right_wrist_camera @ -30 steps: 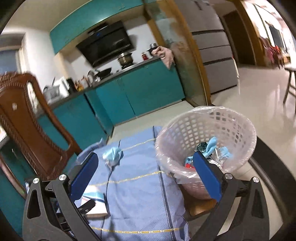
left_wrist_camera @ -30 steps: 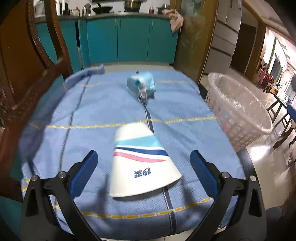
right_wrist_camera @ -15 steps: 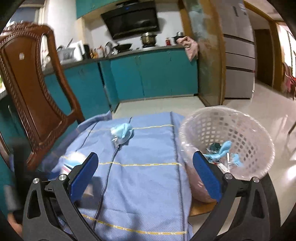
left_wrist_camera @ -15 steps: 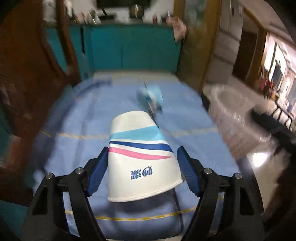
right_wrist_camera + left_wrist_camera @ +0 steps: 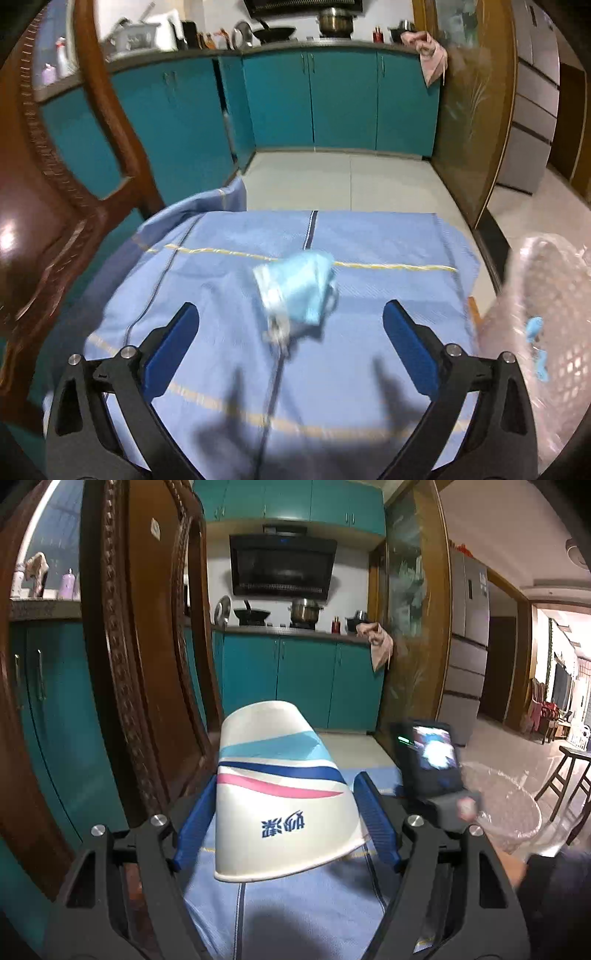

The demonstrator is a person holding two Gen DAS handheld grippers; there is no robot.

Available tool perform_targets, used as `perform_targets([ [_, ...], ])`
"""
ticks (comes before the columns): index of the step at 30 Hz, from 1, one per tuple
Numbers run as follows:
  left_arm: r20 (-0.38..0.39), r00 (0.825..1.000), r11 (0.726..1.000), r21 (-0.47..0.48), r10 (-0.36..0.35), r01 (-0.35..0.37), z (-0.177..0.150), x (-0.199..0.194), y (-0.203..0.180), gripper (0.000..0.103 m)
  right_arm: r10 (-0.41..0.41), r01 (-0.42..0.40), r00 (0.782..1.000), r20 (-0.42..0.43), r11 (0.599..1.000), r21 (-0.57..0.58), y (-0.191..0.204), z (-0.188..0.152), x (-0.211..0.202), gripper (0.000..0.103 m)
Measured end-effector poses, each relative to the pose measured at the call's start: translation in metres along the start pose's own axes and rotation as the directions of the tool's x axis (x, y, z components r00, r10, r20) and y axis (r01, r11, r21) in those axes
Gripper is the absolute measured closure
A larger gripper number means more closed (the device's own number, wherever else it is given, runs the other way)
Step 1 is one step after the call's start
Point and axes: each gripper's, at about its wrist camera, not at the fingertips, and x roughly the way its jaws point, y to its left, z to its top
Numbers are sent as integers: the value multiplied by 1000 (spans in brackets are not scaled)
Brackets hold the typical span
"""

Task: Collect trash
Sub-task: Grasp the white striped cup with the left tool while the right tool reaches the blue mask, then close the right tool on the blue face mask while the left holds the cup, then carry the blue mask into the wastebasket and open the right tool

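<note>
A white paper cup (image 5: 284, 812) with blue and pink stripes lies sideways between the blue pads of my left gripper (image 5: 286, 782), which is shut on it and holds it above the blue tablecloth (image 5: 295, 904). My right gripper (image 5: 291, 308) is open and empty, hovering low over the cloth. A crumpled light-blue face mask (image 5: 299, 284) lies on the cloth just ahead of it, roughly centred between the fingers and untouched. The lined white basket (image 5: 546, 314) with blue scraps inside stands at the table's right edge; in the left wrist view the basket (image 5: 509, 812) is blurred.
A carved wooden chair (image 5: 55, 221) stands close on the left of the table, and the same chair (image 5: 147, 664) fills the left of the left wrist view. The back of the other hand-held unit with a lit screen (image 5: 428, 757) is right of the cup. Teal cabinets (image 5: 332, 92) lie beyond.
My left gripper closed on the cup and lifted it off the cloth, tilting upward. My right gripper swung left from the basket and dropped towards the face mask.
</note>
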Motion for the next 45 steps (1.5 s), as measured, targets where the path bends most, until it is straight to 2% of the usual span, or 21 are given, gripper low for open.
perform_targets([
  [1, -4, 1000, 1000, 4, -2, 2, 0, 1, -1, 28, -18, 18, 1000, -21, 1000, -2, 2, 2, 14, 9],
  [3, -13, 1000, 1000, 11, -15, 15, 0, 2, -2, 28, -2, 2, 998, -66, 1000, -1, 3, 4, 29, 24],
  [4, -19, 1000, 1000, 14, -18, 18, 0, 3, -2, 28, 16, -17, 995, -96, 1000, -11, 3, 4, 35, 49],
  [5, -27, 999, 1000, 17, -20, 20, -1, 5, -3, 28, 39, -41, 991, -127, 999, -14, 2, 2, 38, 81],
  [6, -35, 999, 1000, 14, -23, 24, -1, 7, -3, 28, 50, -51, 991, -125, 999, -9, 0, -1, 33, 87],
  [8, -52, 998, 1000, 3, -30, 30, 0, 11, -1, 28, 56, -57, 997, -57, 998, -17, -4, -10, 5, 90],
  [10, -64, 997, 999, -3, -37, 37, -1, 12, 0, 28, 122, -122, 992, -27, 992, 13, -13, -25, -37, 90],
  [12, -77, 996, 999, -1, -42, 42, -3, 14, -2, 28, 144, -144, 989, 18, 990, -4, -17, -41, -82, 90],
  [15, -102, 994, 999, 11, -49, 50, -4, 17, -6, 28, 141, -140, 985, 101, 990, -20, -24, -68, -146, 90],
  [16, -106, 993, 999, 12, -51, 53, -4, 17, -8, 28, 119, -116, 985, 129, 993, -28, -27, -79, -163, 90],
  [18, -121, 991, 998, 13, -65, 67, -6, 15, -11, 28, 93, -90, 984, 152, 996, -26, -34, -94, -179, 90],
  [22, -138, 988, 995, 56, -74, 82, -12, 14, -29, 28, 81, -88, 984, 159, 995, 39, -54, -108, -189, 90],
  [27, -161, 983, 993, 71, -84, 97, -19, 17, -41, 28, 69, -77, 984, 166, 996, 42, -57, -108, -186, 90],
  [42, -172, 982, 993, 79, -74, 89, -23, 21, -38, 27, 79, -82, 987, 141, 996, 16, -54, -113, -182, 90],
  [45, -167, 983, 993, 78, -79, 93, -23, 19, -37, 27, 61, -67, 982, 176, 997, 29, -62, -109, -187, 90],
])
